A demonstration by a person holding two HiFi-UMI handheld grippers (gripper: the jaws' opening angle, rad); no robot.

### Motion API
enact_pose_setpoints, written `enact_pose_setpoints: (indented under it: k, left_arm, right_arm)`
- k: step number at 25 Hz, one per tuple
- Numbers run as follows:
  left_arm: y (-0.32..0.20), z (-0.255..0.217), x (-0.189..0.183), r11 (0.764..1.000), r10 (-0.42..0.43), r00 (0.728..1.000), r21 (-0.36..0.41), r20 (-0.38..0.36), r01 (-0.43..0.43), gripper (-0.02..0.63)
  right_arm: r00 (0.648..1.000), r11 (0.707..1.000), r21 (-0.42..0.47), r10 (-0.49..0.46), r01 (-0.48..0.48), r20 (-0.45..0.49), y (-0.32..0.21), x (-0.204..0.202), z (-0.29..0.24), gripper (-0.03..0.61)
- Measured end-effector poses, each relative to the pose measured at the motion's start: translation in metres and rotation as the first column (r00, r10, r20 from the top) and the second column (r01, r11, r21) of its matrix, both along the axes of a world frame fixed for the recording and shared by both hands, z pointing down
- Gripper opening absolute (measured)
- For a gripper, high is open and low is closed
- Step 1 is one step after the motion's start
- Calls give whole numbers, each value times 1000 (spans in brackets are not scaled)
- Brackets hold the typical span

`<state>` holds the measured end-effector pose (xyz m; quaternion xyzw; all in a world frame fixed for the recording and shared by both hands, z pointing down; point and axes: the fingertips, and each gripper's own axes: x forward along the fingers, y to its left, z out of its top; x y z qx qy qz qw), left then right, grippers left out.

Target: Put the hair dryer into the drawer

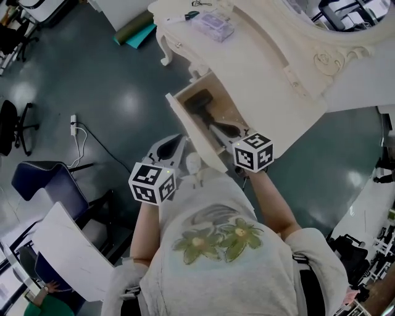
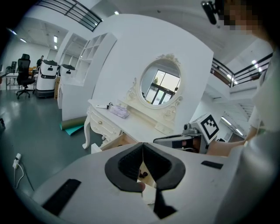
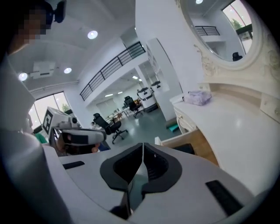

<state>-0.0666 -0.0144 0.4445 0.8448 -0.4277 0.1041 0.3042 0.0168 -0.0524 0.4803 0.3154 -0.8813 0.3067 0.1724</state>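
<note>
Below the top of the white dressing table [image 1: 265, 68], 1 drawer [image 1: 194, 137] stands pulled well out, its wooden inside showing. Within it lies the hair dryer [image 1: 200, 100], a dark shape with its head toward the table and its handle running back toward the drawer's front panel. What else the drawer holds cannot be made out.

Both of the person's 2 grippers are just beside that front panel. The left gripper [image 2: 142, 148] has its jaws pressed together with nothing between them, and past their tips the drawer's pale interior shows. The right gripper [image 3: 142, 148] also has its jaws closed and empty; in its view the open drawer sits to the right of the jaws, with a dark patch of the dryer inside.

On the tabletop rests a clear, lilac-tinted packet [image 1: 213, 26], its contents too blurred to tell, near a pen-like item [image 1: 182, 17]. An oval mirror [image 2: 159, 87] stands at the table's back.
</note>
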Motion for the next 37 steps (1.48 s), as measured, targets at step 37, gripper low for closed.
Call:
enact_pose_setpoints:
  k: [37]
  left_arm:
    - [107,-90,73,988,-47,995,140,-84,58,11]
  right_arm:
    - [995,982,187,-27,9,95,119,74,-111,23]
